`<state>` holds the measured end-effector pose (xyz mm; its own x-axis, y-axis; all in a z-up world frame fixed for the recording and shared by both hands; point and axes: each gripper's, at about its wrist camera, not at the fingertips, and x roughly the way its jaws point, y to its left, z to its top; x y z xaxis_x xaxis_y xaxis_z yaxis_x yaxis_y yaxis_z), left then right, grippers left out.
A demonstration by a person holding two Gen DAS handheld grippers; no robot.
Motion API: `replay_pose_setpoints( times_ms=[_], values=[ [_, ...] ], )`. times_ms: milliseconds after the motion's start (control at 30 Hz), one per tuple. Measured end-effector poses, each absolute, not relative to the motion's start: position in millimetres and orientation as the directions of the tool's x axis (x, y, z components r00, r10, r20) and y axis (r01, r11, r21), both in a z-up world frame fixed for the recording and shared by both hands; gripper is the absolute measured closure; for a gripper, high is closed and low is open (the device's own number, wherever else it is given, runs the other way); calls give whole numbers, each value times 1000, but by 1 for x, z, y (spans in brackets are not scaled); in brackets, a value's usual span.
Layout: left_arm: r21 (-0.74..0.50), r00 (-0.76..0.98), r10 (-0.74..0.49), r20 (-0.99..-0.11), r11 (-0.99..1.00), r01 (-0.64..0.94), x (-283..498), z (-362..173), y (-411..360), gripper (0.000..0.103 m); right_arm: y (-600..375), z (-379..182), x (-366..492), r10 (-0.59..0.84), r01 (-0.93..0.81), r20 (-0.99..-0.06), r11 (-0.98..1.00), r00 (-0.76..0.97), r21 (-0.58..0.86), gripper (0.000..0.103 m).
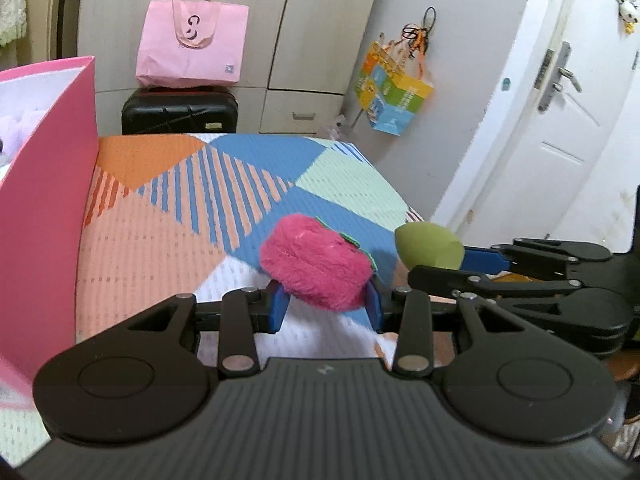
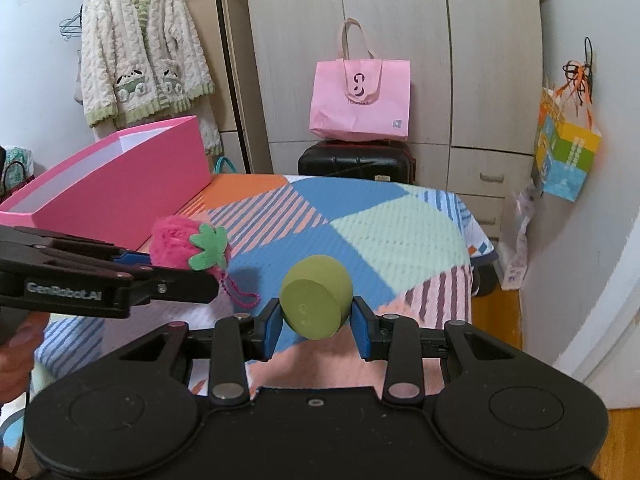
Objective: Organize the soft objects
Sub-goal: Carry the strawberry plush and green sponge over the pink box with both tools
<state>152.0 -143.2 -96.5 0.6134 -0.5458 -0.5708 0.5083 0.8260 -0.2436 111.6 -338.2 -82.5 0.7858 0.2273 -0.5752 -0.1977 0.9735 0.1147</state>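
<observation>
My left gripper (image 1: 326, 306) is shut on a fuzzy pink strawberry plush (image 1: 314, 262) and holds it above the patterned bedspread (image 1: 180, 208). The plush also shows in the right wrist view (image 2: 184, 242), with its green leaf and a pink bead chain hanging down. My right gripper (image 2: 316, 326) is shut on a green egg-shaped sponge (image 2: 316, 302); it also shows in the left wrist view (image 1: 430, 246), just right of the plush. A pink open box (image 1: 44, 200) stands at the left on the bed, also in the right wrist view (image 2: 120, 184); something pale purple lies inside it.
A pink tote bag (image 2: 360, 100) sits on a black suitcase (image 2: 356, 162) beyond the bed's far end, against wardrobes. A colourful paper bag (image 2: 566, 156) hangs on the right wall. A cream cardigan (image 2: 140, 52) hangs at the left. A white door (image 1: 560, 120) is at the right.
</observation>
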Motion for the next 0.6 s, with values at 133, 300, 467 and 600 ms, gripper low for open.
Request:
replay_pose_setpoints(
  times_ms=[133, 300, 467, 600],
  values=[
    [-249, 597, -563, -571, 812, 528, 136, -92, -131, 65, -329, -81, 99, 231, -189, -580, 973, 781, 133, 62],
    [-254, 584, -586, -561, 794, 552, 114, -83, -110, 65, -316, -79, 86, 285, -212, -610, 958, 739, 191, 62],
    [-224, 616, -601, -510, 784, 579, 88, -68, -88, 65, -298, -72, 73, 347, -267, -605, 938, 716, 222, 62],
    [-212, 631, -611, -478, 778, 592, 75, -53, -71, 65, -285, -59, 66, 373, -299, -584, 928, 721, 223, 62]
  ],
)
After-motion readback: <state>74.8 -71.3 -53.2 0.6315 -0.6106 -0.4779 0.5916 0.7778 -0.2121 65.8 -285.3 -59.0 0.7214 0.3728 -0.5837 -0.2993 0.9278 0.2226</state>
